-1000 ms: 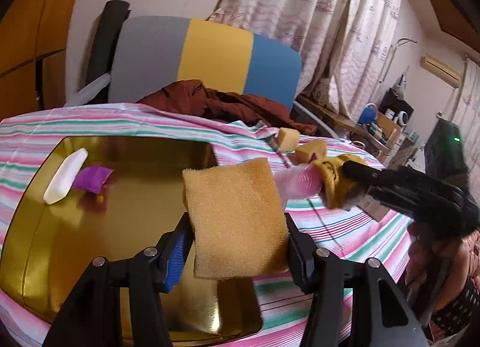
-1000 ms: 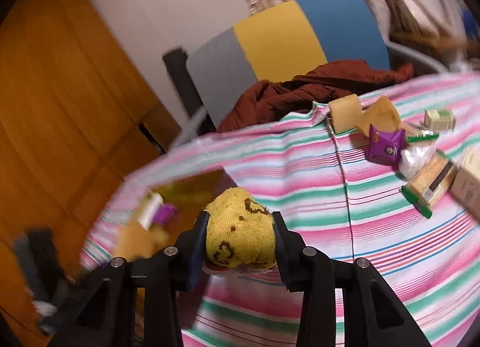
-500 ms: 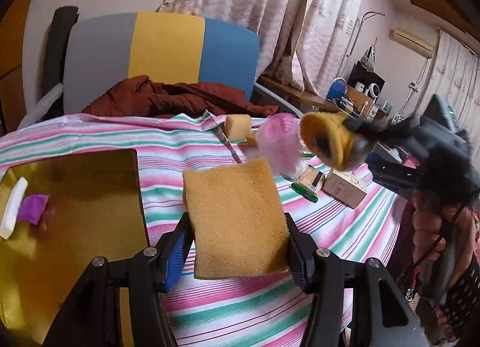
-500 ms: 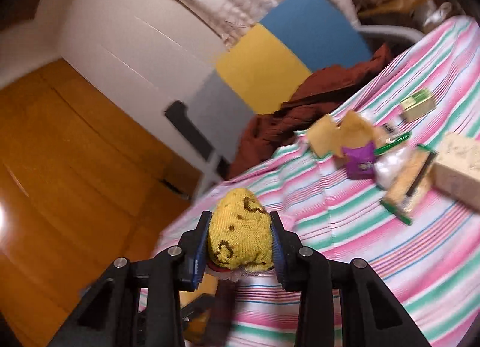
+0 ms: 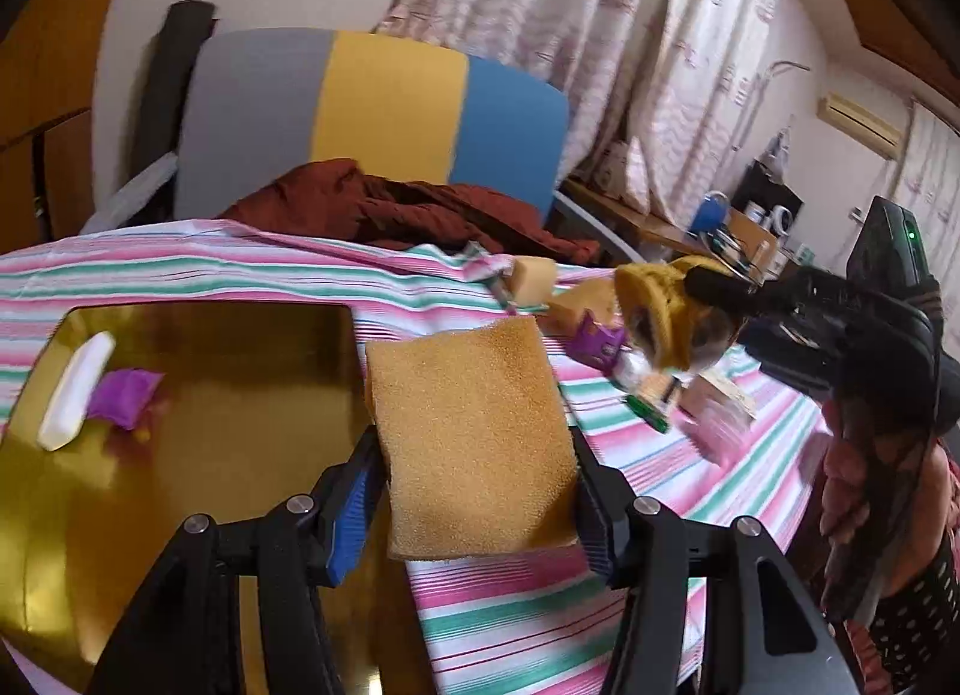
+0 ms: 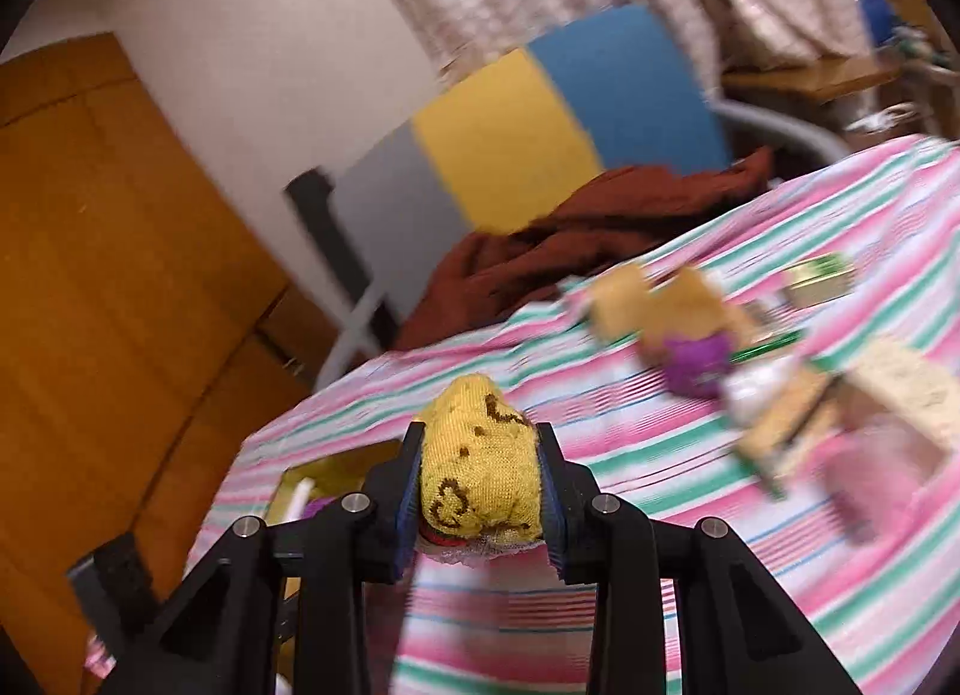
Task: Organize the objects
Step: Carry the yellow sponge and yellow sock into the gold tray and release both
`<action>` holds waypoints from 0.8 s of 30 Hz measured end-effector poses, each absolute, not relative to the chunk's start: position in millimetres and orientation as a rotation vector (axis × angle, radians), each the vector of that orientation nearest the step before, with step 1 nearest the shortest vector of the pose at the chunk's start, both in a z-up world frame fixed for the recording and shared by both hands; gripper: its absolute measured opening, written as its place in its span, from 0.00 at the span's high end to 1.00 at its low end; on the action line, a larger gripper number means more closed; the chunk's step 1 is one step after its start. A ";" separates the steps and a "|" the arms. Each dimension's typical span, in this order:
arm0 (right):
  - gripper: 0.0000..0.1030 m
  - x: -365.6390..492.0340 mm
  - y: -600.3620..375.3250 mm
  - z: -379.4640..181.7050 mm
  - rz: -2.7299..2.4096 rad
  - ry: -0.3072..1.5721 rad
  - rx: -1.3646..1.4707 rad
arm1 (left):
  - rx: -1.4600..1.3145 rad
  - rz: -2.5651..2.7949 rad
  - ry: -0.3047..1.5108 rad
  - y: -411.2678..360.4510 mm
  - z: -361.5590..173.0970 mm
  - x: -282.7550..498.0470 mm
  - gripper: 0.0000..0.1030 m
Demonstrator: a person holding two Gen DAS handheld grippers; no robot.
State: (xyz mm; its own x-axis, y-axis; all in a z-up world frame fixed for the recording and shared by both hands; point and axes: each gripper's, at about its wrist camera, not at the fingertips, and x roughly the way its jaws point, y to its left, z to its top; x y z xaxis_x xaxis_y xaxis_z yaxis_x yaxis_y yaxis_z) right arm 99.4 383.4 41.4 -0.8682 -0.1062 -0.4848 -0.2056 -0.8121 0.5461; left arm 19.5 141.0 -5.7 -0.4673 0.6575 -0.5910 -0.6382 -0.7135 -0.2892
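My left gripper (image 5: 472,473) is shut on a flat orange sponge (image 5: 468,425), held above the right edge of a gold tray (image 5: 210,413). A white bar (image 5: 77,389) and a purple packet (image 5: 123,398) lie at the tray's left side. My right gripper (image 6: 480,446) holds a rolled yellow sock (image 6: 474,473) with brown marks, and its jaws are closing on it. In the left wrist view that sock (image 5: 651,305) hangs over the striped tablecloth (image 5: 510,623) to the right of the sponge.
Two sponge pieces (image 5: 534,281), a purple packet (image 5: 594,344), a green-edged pack (image 5: 651,401) and a box (image 5: 720,395) lie on the cloth at the right. A brown garment (image 5: 408,209) and a grey-yellow-blue chair (image 5: 384,107) stand behind. A person's hand (image 5: 852,473) is at the right.
The left wrist view swung right and then back left, so more of the tray shows again. The right gripper with the sock moved, ending over the clutter on the right.
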 end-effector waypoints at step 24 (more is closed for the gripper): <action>0.13 -17.8 195.6 -6.5 3.069 0.744 -1.285 | -1.374 2.555 -0.087 -22.1 -68.0 -61.8 0.31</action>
